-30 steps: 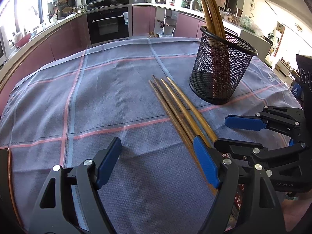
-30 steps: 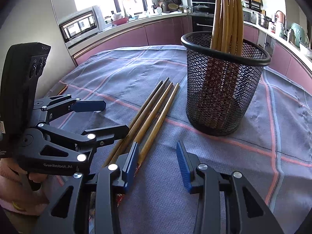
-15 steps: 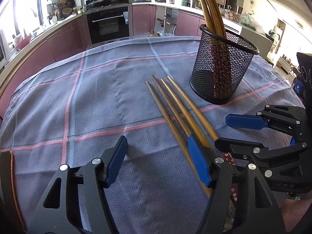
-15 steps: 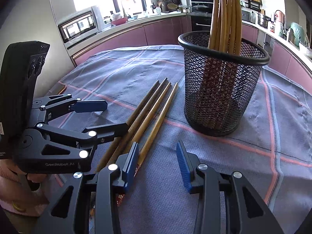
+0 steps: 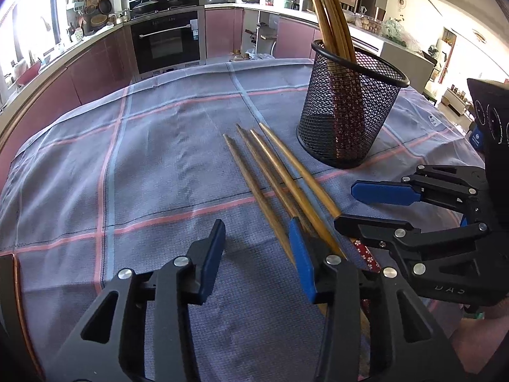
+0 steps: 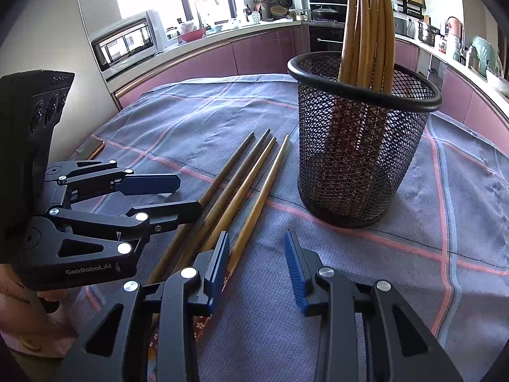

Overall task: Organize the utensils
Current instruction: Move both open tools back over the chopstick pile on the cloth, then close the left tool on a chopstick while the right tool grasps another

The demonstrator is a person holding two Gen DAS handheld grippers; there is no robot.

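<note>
Several wooden chopsticks [image 5: 273,175] [image 6: 241,187] lie side by side on the cloth, tips toward a black mesh cup [image 5: 346,121] [image 6: 359,159] that holds more chopsticks [image 5: 331,16] [image 6: 366,31] upright. My left gripper [image 5: 256,259] [image 6: 191,197] is closing over their near ends. Its right pad rests against the leftmost chopstick and its left pad is over bare cloth. My right gripper [image 6: 257,267] [image 5: 345,205] is closing too. The rightmost chopstick runs just inside its left pad and its right pad touches nothing. Red flowered handle ends [image 5: 366,254] show under the fingers.
A blue-grey checked cloth [image 5: 143,175] [image 6: 445,222] covers the table, whose copper edge [image 5: 19,286] runs along the left. Pink kitchen cabinets and an oven [image 5: 167,44] stand beyond. A person's hand [image 6: 31,315] holds the left gripper.
The left gripper's jaws have narrowed a lot, and the leftmost chopstick's tip has splayed away from the others. The right jaws narrowed slightly. Neither hand shifted.
</note>
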